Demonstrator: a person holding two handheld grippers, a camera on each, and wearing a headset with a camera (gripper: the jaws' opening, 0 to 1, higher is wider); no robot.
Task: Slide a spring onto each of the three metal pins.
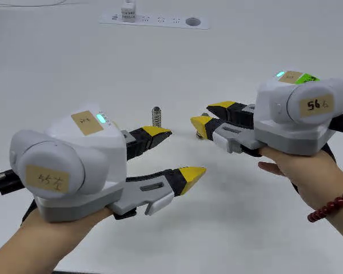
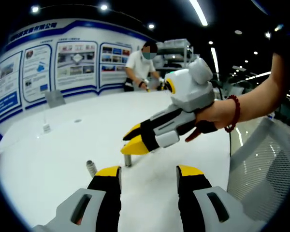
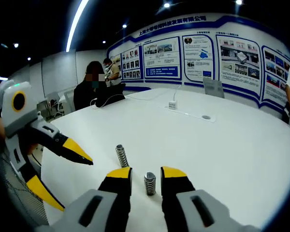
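**Right gripper** [image 3: 146,173]: Jaws are standing a little way apart and are gripping nothing. A sliver of white table [image 1: 234,220] is showing on each side of the coil between them.

**Near spring** [image 3: 150,183]: It is standing upright between the right gripper's jaw tips, with its long axis vertical. It is probably sitting on a pin, which the coils are hiding. It does not appear to be touching either jaw.

**Far spring** [image 3: 121,155]: It is also standing upright, well clear of the right gripper's jaws. In the head view it is standing to the left of that gripper's tips, between the two grippers.

**Left gripper** [image 1: 180,153]: Jaws are gaping wide and carrying nothing. It is hovering over the table and pointing right and away from the person. The far spring is lying just beyond its farther tip.

**Governing relation:** The right gripper is much the nearer to the near spring and is already straddling it from the right. Because the coil's axis is running straight up, any closing of the jaws would be pinching it across its width. Any lifting or seating would be going along the vertical. Both coils in view look already seated.
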